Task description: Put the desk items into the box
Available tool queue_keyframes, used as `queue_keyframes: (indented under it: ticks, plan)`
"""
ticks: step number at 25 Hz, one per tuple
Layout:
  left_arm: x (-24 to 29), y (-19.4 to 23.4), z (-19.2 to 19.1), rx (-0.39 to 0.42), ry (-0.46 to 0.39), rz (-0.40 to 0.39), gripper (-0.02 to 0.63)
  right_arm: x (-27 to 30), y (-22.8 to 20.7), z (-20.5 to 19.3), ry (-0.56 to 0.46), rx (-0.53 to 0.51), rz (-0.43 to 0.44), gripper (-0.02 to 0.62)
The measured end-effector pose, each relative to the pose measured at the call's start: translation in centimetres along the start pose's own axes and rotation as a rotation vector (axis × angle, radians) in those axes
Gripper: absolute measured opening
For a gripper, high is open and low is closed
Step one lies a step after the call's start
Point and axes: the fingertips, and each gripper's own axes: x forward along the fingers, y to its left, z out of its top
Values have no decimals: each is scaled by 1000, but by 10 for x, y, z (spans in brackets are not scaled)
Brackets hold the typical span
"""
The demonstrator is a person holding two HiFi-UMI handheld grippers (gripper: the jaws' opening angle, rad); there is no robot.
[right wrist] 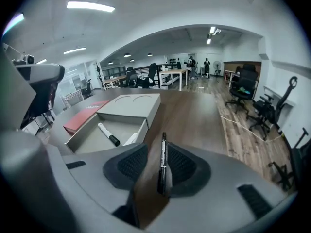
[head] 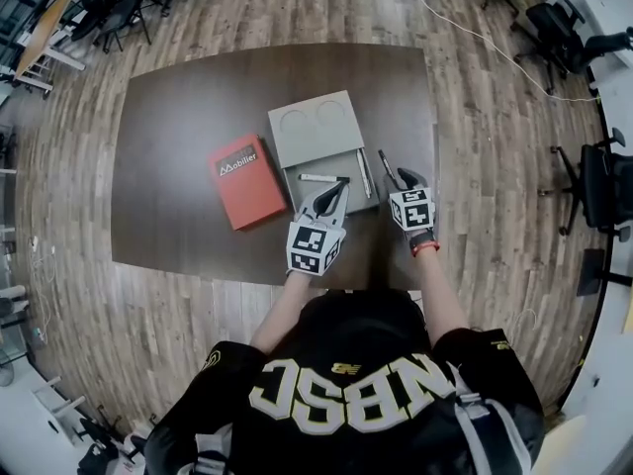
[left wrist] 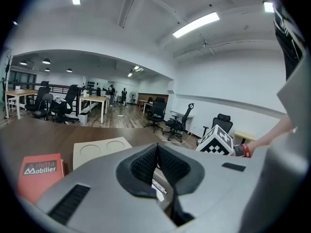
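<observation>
Jersey [head: 346, 394] fills 6 o'clock of the head view, with both tongs just past it over the surface [head: 188, 127]. Right tongs [head: 407, 178] are released, jaws spread wide and straddling the black pen [right wrist: 162, 161]. The pen lies flat on the surface between the pads, not pinched; it sits closer to the right pad and I can't confirm contact. My read is a pre-grasp line-up: jaws set across the barrel so closing clamps its thin axis. Pen long axis runs 12–6 in the right gripper view, far end pointing away at 12, roughly parallel to the side wall of the box [head: 315, 144]. The pen is just outside the box, at its 3 o'clock. Left tongs [head: 334, 196] are clenched on nothing, tips together, parked at the box's 6 o'clock edge; probably just out of the way. White marker [head: 318, 178] is already in the open tray. A pale pen [head: 364, 171] lies along the tray's 3 o'clock wall, and looks inside. Red book [head: 245, 179] sits flat at the box's 9 o'clock, not packed yet.
</observation>
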Motion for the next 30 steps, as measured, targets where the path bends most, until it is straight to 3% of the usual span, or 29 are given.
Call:
queue_keyframes:
  ticks: [8, 15, 21, 30]
  plan:
    - [9, 18, -17, -32, 50, 26, 17, 38, -10, -20, 109, -43, -3, 115]
    - [10, 32, -21, -42, 69, 40, 17, 50, -13, -28, 155, -44, -32, 58]
    - [12, 27, -26, -40, 76, 24, 17, 52, -13, -29, 167, -42, -35, 49]
    - [3, 38, -24, -69, 61, 50, 17, 22, 4, -13, 109, 49, 57, 49]
